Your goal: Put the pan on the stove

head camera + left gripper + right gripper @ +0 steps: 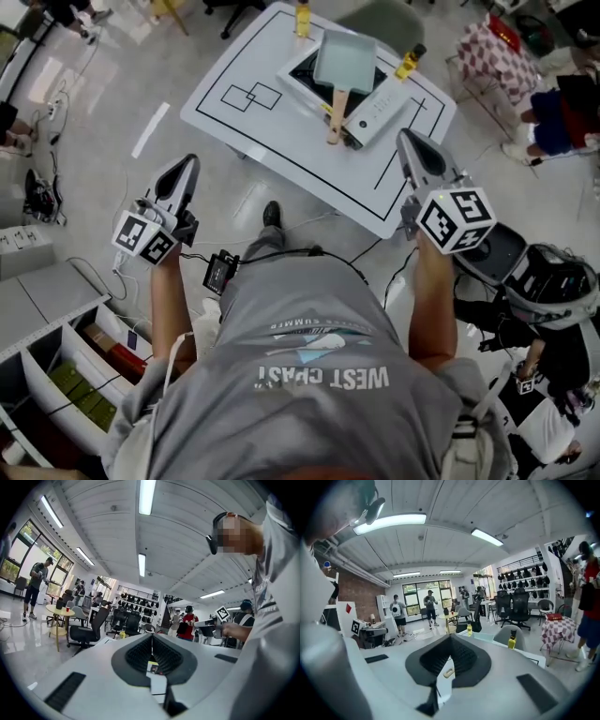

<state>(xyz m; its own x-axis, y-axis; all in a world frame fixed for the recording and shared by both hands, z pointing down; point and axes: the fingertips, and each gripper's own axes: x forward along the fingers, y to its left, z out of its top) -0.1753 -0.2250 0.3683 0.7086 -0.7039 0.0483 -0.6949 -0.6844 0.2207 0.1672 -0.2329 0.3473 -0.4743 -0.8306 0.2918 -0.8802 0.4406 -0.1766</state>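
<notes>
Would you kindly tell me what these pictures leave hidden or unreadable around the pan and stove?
- Head view: the pan covers most of the top of the stove, and the stove's control markings are too small to read.
- Head view: labels on the yellow bottles are too small.
- Left gripper view: the shut left gripper hides the pan and stove.

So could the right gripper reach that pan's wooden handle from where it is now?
Probably not without moving closer: the right gripper is held back near the person, jaws shut and empty. But the way looks free: the handle of the pan points toward the person, nothing in front of it.
</notes>
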